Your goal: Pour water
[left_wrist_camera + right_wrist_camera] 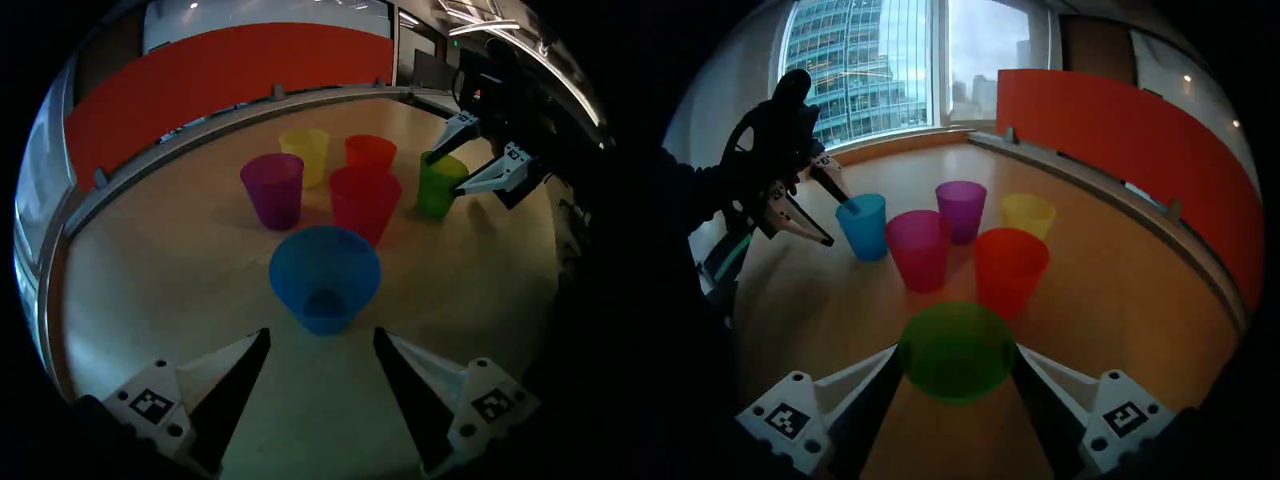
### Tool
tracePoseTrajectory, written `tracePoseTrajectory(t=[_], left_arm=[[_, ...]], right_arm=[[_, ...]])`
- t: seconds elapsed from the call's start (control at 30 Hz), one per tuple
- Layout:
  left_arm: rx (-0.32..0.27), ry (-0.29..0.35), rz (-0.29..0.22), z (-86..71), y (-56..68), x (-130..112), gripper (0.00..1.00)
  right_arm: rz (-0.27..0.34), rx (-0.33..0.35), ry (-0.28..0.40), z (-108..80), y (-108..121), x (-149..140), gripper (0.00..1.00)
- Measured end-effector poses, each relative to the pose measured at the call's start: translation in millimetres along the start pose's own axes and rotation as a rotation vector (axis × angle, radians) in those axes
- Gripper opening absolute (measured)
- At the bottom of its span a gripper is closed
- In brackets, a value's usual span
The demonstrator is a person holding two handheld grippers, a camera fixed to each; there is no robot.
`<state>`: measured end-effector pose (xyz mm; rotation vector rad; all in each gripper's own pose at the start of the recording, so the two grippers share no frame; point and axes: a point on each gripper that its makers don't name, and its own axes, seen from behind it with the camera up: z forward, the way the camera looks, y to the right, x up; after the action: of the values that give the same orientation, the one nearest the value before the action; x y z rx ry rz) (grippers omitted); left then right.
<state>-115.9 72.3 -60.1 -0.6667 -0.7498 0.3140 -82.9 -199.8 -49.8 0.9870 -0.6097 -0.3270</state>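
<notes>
**Two grippers at the cups.** You hold your left gripper (320,332) low and nearly level over the wooden table (160,272), jaws wide apart. The blue cup (324,276) stands upright just past its fingertips, on the camera's side of the pink-red cup (364,200) at the centre of the cluster.

In the right gripper view, a dark sleeve (688,188) reaches in behind that tool. Its fingers slope down toward the blue cup, left of the pink-red cup.

Your right gripper (957,350) has its two fingers spread around the green cup (956,380), one at each flank. Whether they press on the wall cannot be told. In the left gripper view this cup stands right of the pink-red cup.

The purple cup (274,190), yellow cup (305,154) and orange-red cup (370,150) stand upright close around the pink-red cup, apart from both grippers. A red partition (240,72) runs along the table edge beyond the pink-red cup.
</notes>
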Motion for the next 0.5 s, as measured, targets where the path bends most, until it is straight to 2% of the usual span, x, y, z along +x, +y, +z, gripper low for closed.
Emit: tracePoseTrajectory(t=[0.5], left_arm=[[0.007, 0.000, -0.002, -0.2, 2.5, -1.6, 0.96]], right_arm=[[0.004, -0.010, 0.002, -1.7, -0.8, -3.0, 0.93]])
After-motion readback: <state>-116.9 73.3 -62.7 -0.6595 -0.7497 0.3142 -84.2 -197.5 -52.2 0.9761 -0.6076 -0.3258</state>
